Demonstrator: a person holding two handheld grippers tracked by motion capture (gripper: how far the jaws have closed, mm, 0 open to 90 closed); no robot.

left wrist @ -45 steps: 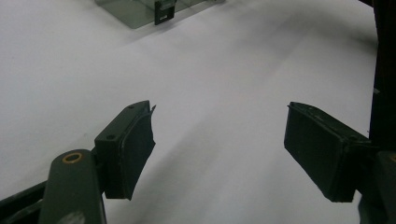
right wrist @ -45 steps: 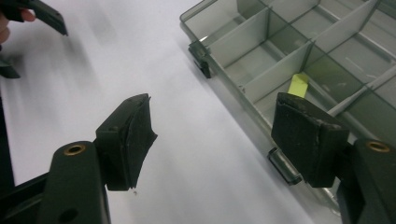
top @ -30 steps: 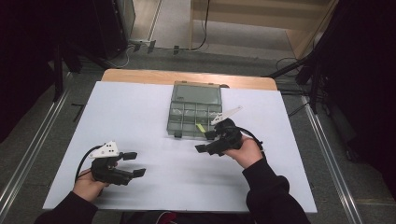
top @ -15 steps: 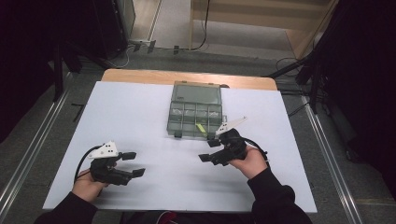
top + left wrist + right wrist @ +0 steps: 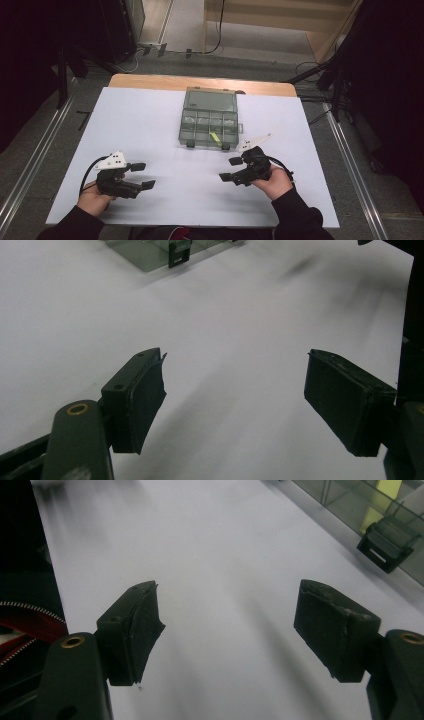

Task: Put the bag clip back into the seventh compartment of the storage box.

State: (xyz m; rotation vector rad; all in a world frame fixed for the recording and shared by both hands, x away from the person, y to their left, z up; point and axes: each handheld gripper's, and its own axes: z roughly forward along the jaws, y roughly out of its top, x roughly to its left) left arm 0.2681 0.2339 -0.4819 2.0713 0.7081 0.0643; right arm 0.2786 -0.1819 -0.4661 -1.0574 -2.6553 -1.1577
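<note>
A clear plastic compartment box (image 5: 209, 119) lies closed near the back middle of the white table (image 5: 150, 125), with a yellow-green piece (image 5: 215, 137) showing in a front compartment. My left gripper (image 5: 143, 175) rests low at the front left, open, nothing between its pads (image 5: 140, 395). At the front right my right gripper (image 5: 230, 169) is open too, just in front of the box's right corner, jaws pointing left. One black latch (image 5: 387, 542) of the box (image 5: 370, 505) appears at the upper right of the right gripper view. The box's front edge (image 5: 165, 250) is at the top of the left gripper view.
The white sheet covers a wooden table whose back edge (image 5: 200, 82) is bare. Metal rails (image 5: 350, 165) run along both sides. Cables and dark stands sit on the floor beyond. A red zipped item (image 5: 22, 625) lies at the near table edge.
My right gripper has moved back toward the person and lower, away from the box's front right corner. The left gripper has stayed put.
</note>
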